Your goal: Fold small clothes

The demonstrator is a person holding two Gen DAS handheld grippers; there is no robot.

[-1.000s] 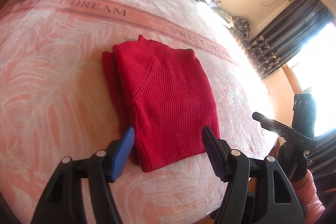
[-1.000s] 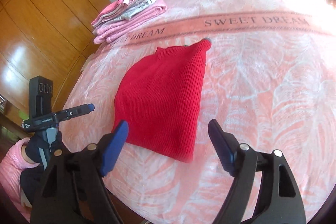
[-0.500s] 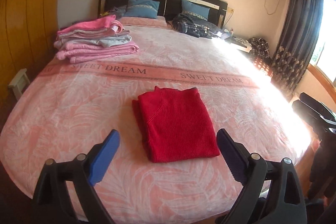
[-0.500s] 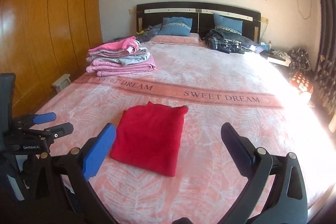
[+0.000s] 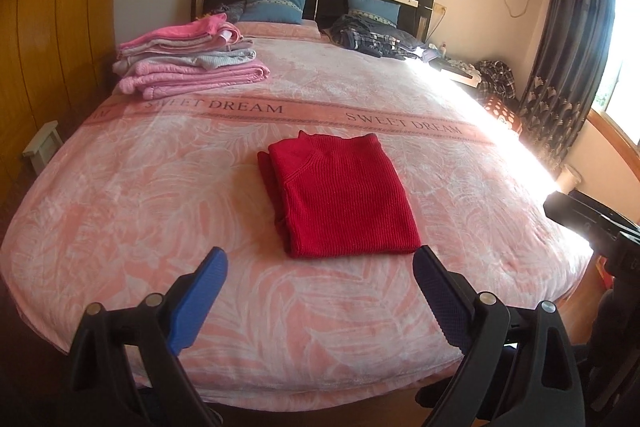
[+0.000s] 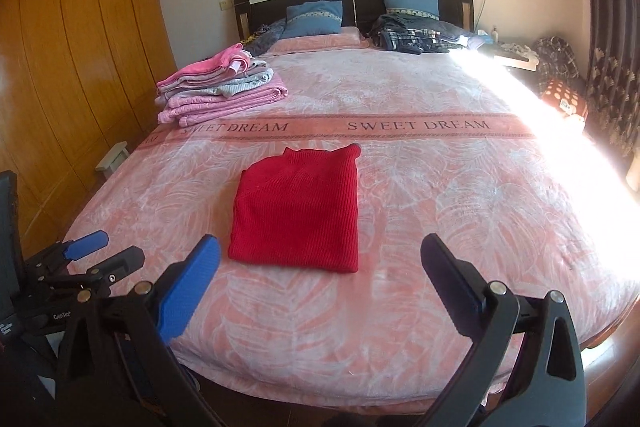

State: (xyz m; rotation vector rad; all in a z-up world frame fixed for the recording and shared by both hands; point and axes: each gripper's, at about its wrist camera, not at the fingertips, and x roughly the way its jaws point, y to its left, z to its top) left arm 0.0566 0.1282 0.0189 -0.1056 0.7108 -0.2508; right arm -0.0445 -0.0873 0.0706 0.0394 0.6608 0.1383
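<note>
A red knit sweater [image 5: 340, 197] [image 6: 298, 209] lies folded into a flat rectangle in the middle of the pink bed [image 5: 120, 211] [image 6: 460, 219]. My left gripper [image 5: 320, 255] is open, held back near the foot of the bed, clear of the sweater's near edge. My right gripper [image 6: 320, 247] is also open with nothing between its fingers, equally back from the sweater. The left gripper [image 6: 106, 253] also shows at the lower left of the right wrist view.
A stack of folded pink and grey clothes [image 5: 188, 61] [image 6: 220, 89] sits at the far left of the bed. Blue pillows [image 5: 274, 6] and dark plaid clothing [image 5: 372, 37] lie by the headboard. A wooden wardrobe [image 6: 60, 67] stands left, curtains [image 5: 560, 67] right.
Both grippers have pulled back and up from the sweater, from just over its near edge to beyond the bed's foot. The sweater stays folded and unmoved.
</note>
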